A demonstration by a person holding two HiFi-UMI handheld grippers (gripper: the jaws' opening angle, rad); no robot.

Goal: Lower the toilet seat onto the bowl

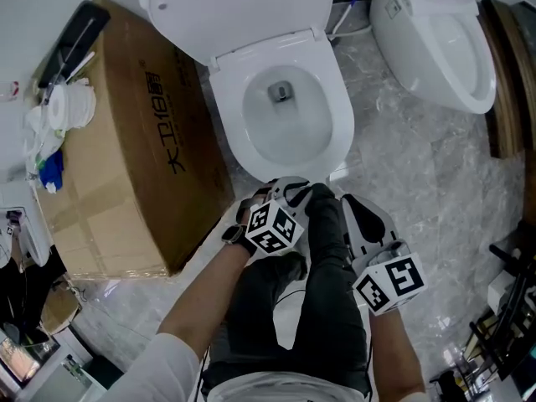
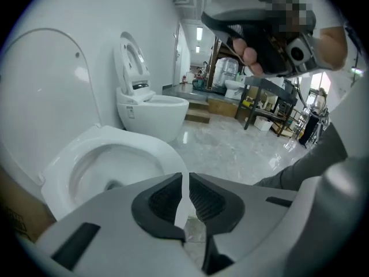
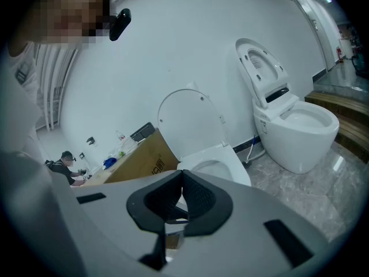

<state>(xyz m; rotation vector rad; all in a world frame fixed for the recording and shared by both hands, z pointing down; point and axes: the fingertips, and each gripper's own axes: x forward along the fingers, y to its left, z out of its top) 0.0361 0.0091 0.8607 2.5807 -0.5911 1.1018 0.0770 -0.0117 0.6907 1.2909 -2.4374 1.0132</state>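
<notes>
From my head view the toilet seat [image 1: 228,120] lies flat on the bowl at the upper middle of the frame, its ring framing the water, while the lid [image 1: 234,7] stands raised behind it at the top edge. Both grippers sit low in the centre of that frame, just below the front of the bowl, above my dark trousers [image 1: 293,316]. In the left gripper view the left gripper [image 2: 185,198] has its dark pads drawn nearly together. Only a thin slit stays between them, and through it I see the white front of the bowl and a patch of marble floor [image 1: 419,166], with nothing clamped. The seat curves away at the left of that view, apart from the pads. In the right gripper view the right gripper [image 3: 181,198] has its pads meeting at the tips, empty; the toilet with its upright lid stands just past them at mid-frame. A cardboard box [image 1: 126,141] lies along the toilet's side at the left of the head view — a second toilet [image 1: 435,40] stands at the upper right, well apart from the grippers.
</notes>
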